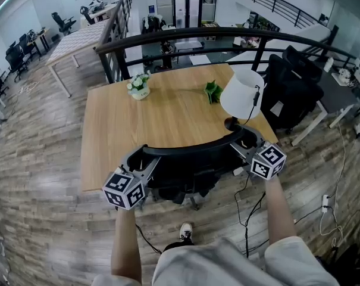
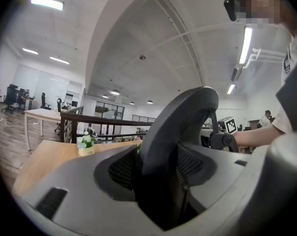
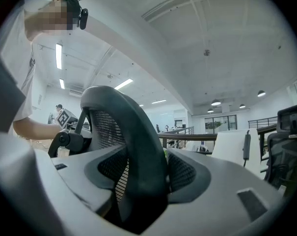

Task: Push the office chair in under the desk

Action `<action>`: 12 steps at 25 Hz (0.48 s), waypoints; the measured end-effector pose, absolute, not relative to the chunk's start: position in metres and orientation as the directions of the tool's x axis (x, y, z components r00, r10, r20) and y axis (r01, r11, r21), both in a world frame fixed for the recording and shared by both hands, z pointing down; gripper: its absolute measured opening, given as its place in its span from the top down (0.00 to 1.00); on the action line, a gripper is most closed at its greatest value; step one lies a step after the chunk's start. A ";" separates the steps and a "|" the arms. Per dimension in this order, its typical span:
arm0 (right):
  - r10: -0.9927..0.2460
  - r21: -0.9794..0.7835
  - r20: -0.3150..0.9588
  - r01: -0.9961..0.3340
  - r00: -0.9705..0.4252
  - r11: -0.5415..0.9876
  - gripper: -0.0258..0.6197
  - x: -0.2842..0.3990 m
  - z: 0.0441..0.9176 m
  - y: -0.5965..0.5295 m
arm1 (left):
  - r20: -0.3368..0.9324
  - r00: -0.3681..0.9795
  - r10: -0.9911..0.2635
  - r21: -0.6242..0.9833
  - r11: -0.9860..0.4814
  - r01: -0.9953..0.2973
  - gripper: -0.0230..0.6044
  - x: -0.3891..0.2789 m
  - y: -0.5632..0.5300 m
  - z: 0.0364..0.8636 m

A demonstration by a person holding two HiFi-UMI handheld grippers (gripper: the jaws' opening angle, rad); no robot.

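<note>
Head view: my left tongs (image 1: 143,162) and right tongs (image 1: 244,143) are both closed on the curved backrest rim of the office chair (image 1: 188,162), which sits at 6 o'clock against the near edge of the wooden table (image 1: 156,121).

office chair (image 1: 185,177): in the head view the seat and base are mostly hidden under its own back rim (image 2: 175,146) and the bench (image 1: 117,130) edge. In both gripper views that rim fills the gap between the jaws and runs off the bottom edge. Green object (image 1: 213,91) on the bench: too small to identify. Flower pot (image 1: 138,92) label unreadable. Person (image 1: 227,264) cut by the bottom edge.
</note>
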State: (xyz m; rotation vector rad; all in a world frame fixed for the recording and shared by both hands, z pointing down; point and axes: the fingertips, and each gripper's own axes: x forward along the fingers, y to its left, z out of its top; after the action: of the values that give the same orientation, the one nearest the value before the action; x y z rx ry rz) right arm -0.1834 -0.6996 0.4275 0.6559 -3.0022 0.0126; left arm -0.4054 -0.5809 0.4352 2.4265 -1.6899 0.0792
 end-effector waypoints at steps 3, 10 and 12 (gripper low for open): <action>-0.421 0.004 0.098 -0.423 -0.902 0.906 0.53 -0.180 0.424 -0.693 | 0.162 0.347 -0.924 0.096 -0.335 -0.937 0.52 -0.404 -0.575 0.432; -0.537 0.087 0.164 -0.530 -0.828 0.844 0.54 -0.155 0.418 -0.672 | 0.206 0.248 -0.947 0.008 -0.251 -0.968 0.51 -0.404 -0.552 0.429; -0.561 0.086 0.164 -0.555 -0.811 0.827 0.55 -0.144 0.418 -0.662 | 0.202 0.229 -0.952 -0.010 -0.236 -0.972 0.51 -0.403 -0.539 0.427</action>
State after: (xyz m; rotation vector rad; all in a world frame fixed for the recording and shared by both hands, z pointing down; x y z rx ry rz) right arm -0.1437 -0.6616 0.4175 0.8716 -2.8271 -0.0503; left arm -0.4025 -0.5389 0.4268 2.3681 -1.8633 0.2504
